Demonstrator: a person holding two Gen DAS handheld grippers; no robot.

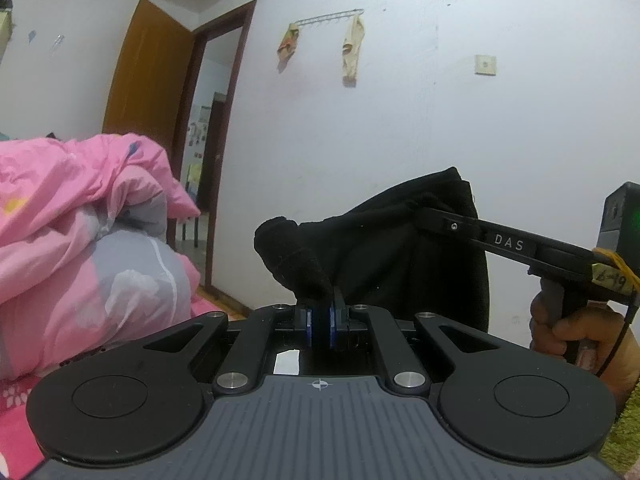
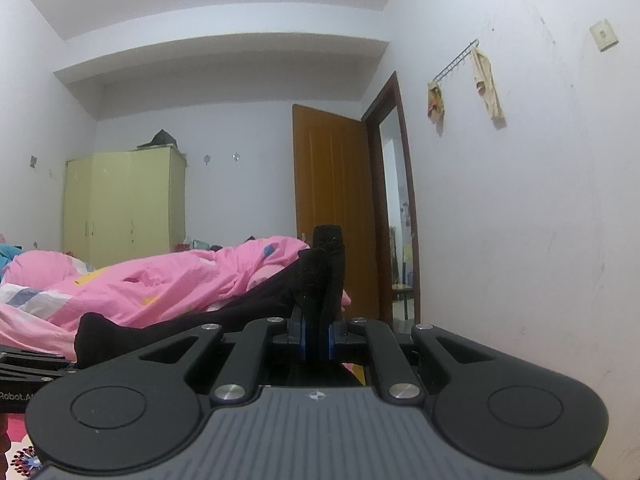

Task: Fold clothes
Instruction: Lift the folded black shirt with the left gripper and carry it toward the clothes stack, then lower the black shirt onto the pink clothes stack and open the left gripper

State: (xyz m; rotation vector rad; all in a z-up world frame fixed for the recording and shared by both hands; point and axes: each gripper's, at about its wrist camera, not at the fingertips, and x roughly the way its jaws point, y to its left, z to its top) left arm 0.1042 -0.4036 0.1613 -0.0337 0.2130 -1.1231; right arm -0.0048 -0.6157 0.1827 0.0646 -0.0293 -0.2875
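A black garment (image 1: 384,248) hangs stretched in the air between my two grippers. In the left wrist view my left gripper (image 1: 320,326) is shut on a bunched corner of it, the cloth pinched between the blue pads. My right gripper (image 1: 420,210) comes in from the right, held by a person's hand (image 1: 576,336), and grips the garment's far upper edge. In the right wrist view my right gripper (image 2: 318,332) is shut on the black garment (image 2: 316,276), which runs off to the left towards the left gripper's body (image 2: 24,360) at the frame's edge.
A heaped pink quilt (image 1: 80,220) lies on the bed to the left (image 2: 140,284). A white wall stands straight ahead with a hook rack (image 1: 332,16) and two hanging cloths. An open brown door (image 2: 332,208) and a yellow wardrobe (image 2: 124,204) stand beyond the bed.
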